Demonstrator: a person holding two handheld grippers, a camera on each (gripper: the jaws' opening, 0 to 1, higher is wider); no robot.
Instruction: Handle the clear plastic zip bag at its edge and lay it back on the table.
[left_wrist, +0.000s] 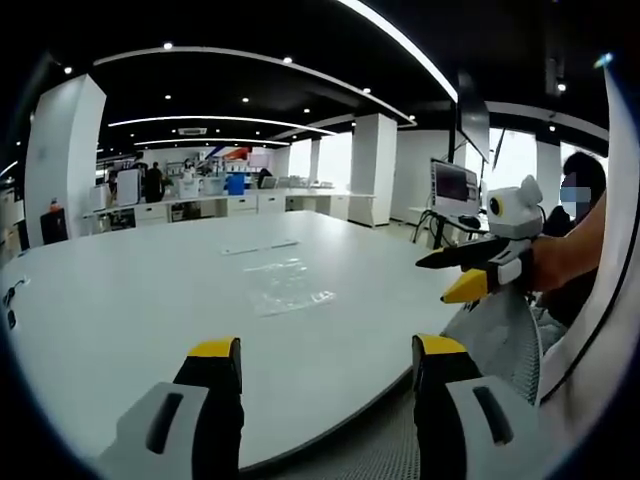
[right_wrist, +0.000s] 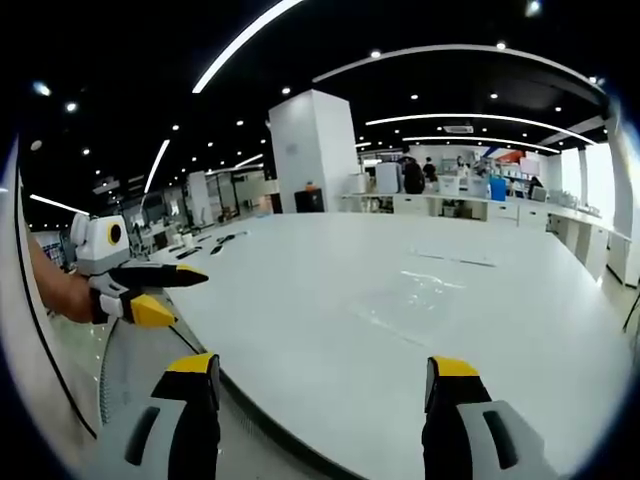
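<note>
bag (left_wrist: 285, 285) flat on table (left_wrist: 120, 330) (well ahead) | 2 grippers: left (left_wrist: 327, 362), right (right_wrist: 327, 372), jaws apart, holding nothing

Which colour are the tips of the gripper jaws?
Yellow, on black jaws; clearest on the left gripper in the left gripper view.

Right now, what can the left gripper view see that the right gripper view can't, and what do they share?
Left gripper view alone: a monitor on a stand past the table's far edge, and a seated person behind the right hand-held gripper, which enters from the right.

Right gripper view alone: the left hand-held gripper entering from the left, and dark cables on the table's far side.

Both: the white table, the clear plastic zip bag lying flat, untouched.
</note>
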